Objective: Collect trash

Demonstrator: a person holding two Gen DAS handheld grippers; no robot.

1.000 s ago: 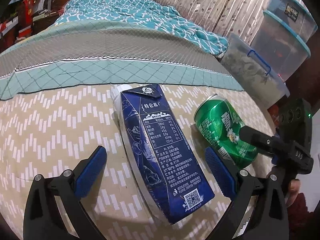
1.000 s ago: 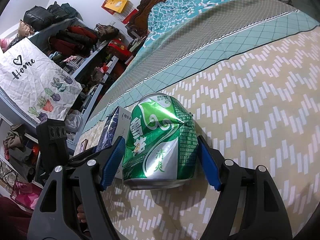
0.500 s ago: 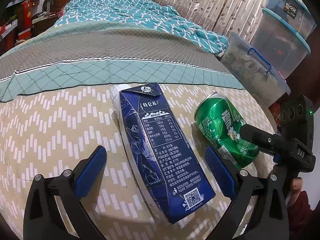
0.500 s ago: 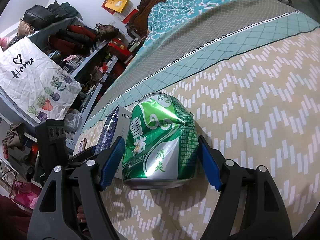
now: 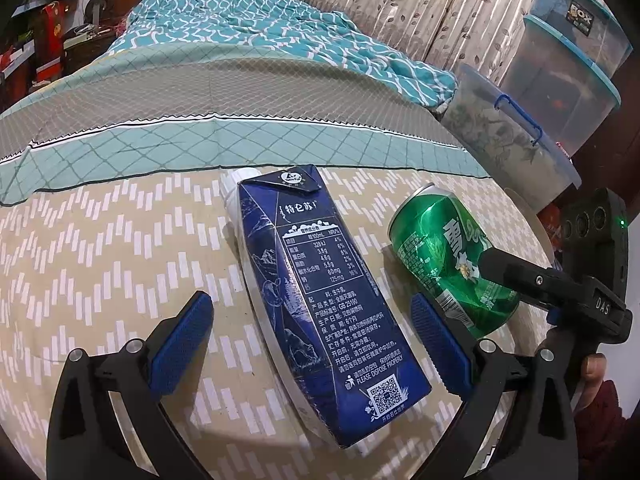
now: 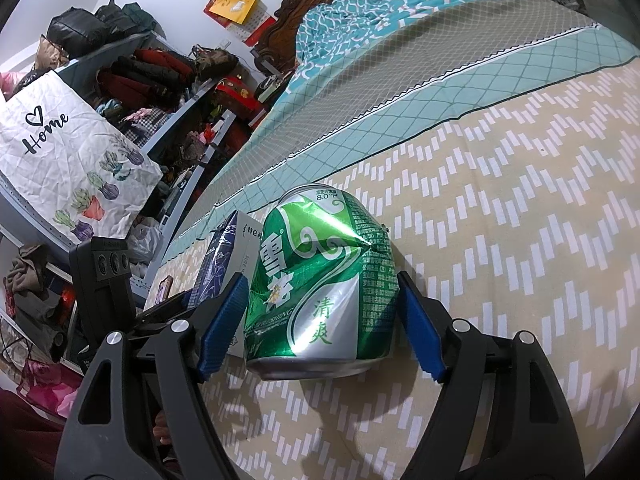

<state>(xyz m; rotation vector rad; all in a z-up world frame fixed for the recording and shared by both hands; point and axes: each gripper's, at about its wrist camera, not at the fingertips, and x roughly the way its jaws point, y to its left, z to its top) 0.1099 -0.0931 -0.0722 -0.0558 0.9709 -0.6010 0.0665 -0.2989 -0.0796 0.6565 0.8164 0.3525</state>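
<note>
Green can (image 6: 320, 284) dented, prob. empty: light, thin-walled, slick. Right gripper (image 6: 320, 320) wide open, pads flanking it w/o clamping; grip mid-body, gently. Left gripper (image 5: 312, 344) open astride the carton (image 5: 320, 288), holding nothing.

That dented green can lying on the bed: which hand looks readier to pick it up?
The right. Its tool already straddles the green can, blue pads close on both sides. The left tool is spread around the blue milk carton instead.
</note>
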